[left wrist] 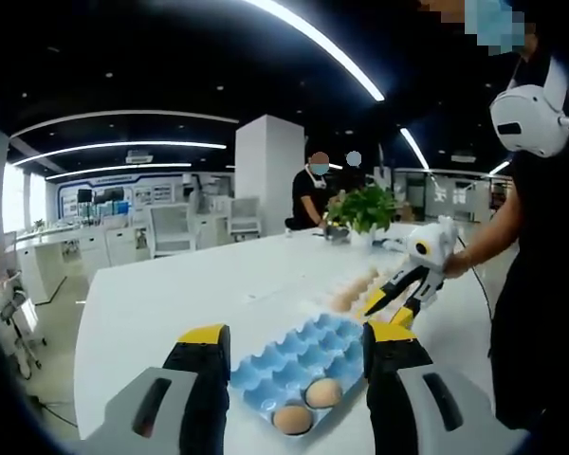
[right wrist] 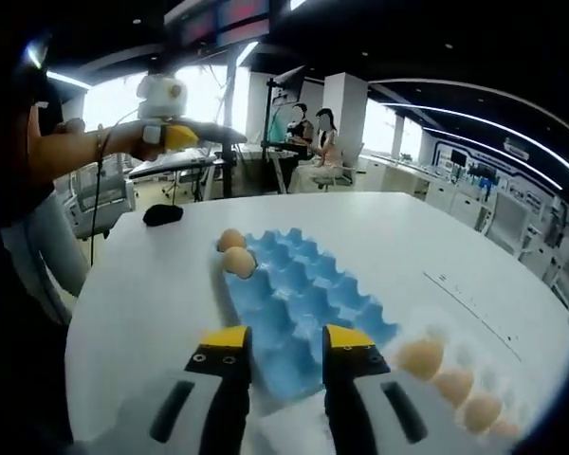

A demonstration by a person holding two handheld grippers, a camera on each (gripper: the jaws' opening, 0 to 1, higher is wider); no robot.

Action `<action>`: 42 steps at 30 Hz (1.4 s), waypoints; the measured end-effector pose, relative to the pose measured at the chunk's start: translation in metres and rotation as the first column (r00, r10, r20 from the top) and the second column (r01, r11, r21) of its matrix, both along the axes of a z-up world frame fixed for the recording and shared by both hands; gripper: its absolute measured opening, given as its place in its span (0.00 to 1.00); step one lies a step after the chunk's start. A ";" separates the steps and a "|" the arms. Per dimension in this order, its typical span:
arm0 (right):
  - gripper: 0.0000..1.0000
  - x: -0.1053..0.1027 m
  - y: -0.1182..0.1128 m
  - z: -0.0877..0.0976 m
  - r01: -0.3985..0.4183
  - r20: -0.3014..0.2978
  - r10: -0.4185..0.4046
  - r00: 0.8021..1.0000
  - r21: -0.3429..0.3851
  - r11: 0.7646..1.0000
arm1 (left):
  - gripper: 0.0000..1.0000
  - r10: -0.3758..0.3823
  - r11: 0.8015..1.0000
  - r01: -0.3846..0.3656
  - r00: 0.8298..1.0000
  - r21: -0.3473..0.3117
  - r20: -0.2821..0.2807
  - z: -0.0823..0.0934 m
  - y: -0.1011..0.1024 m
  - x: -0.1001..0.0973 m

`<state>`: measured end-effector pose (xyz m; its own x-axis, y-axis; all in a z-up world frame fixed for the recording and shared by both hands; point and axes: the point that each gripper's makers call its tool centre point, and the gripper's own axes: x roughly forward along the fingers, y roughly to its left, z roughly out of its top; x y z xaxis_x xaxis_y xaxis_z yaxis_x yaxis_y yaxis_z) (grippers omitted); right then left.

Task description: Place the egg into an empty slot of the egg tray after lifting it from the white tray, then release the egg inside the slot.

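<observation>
Spread, empty fingertips on my right gripper (right wrist: pixel 283 341) sit over the egg tray (right wrist: pixel 299 299); the eggs (right wrist: pixel 420 358) lie just right, nearer this hand.

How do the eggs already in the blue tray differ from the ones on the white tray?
The two eggs in the blue tray sit in slots at one end of the blue egg tray; the eggs on the white tray lie in a row of at least four on the white tray. Both groups are brown, and neither open gripper touches them.
</observation>
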<state>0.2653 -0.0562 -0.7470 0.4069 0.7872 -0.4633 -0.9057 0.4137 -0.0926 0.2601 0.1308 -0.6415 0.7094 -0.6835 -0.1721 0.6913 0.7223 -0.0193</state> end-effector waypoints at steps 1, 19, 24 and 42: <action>0.29 0.000 -0.005 0.000 0.008 -0.001 -0.008 1.000 0.000 1.000 | 0.57 -0.001 1.000 0.001 1.000 -0.002 -0.001 0.000 0.000 0.000; 0.29 0.005 -0.059 -0.003 0.119 0.004 -0.118 0.993 -0.039 0.992 | 0.56 -0.011 1.000 0.011 1.000 -0.002 -0.002 0.001 -0.008 0.001; 0.29 0.006 -0.068 -0.004 0.140 0.005 -0.140 0.990 -0.045 0.989 | 0.57 -0.012 1.000 0.012 1.000 -0.003 -0.002 0.001 -0.010 0.001; 0.29 0.010 -0.139 -0.010 0.273 0.014 -0.273 0.962 -0.108 0.956 | 0.57 -0.011 1.000 0.011 1.000 -0.002 0.001 0.003 -0.009 0.002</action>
<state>0.2753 -0.1955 -0.7574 0.5987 0.5914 -0.5402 -0.7598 0.6327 -0.1496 0.2618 0.1220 -0.6390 0.7017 -0.6920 -0.1697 0.6995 0.7143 -0.0203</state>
